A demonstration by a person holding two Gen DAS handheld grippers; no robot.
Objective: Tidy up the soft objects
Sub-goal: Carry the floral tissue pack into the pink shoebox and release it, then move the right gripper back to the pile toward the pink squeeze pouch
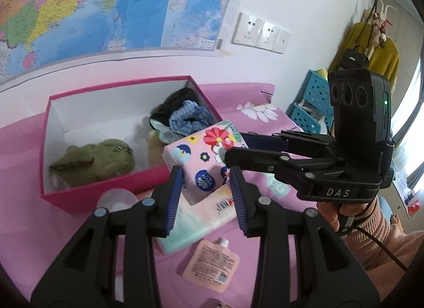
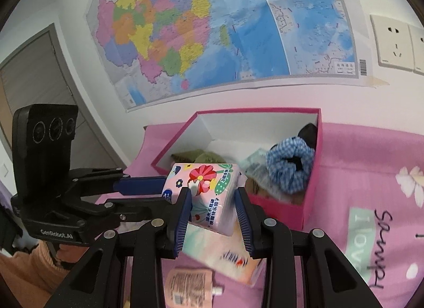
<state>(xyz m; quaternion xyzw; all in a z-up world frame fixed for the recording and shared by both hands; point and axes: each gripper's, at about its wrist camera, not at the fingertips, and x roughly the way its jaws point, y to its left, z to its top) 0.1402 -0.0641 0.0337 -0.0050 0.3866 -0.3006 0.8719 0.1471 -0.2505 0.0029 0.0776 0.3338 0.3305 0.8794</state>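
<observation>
Pink bedsheet (image 2: pixel 371 162): both grippers, left (image 1: pixel 206 188) and right (image 2: pixel 213 210), clamp flowered pink tissue pack (image 2: pixel 204 188) beside magenta cardboard box (image 1: pixel 106 188).

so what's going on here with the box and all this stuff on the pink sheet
A person with a gripper in each hand is sorting soft things into a pink box. Both the left gripper and the right gripper are at the flowered tissue pack, which sits tilted against the box's near edge, atop a peach tissue pack. A green plush toy and a blue gingham scrunchie are already inside.
</observation>
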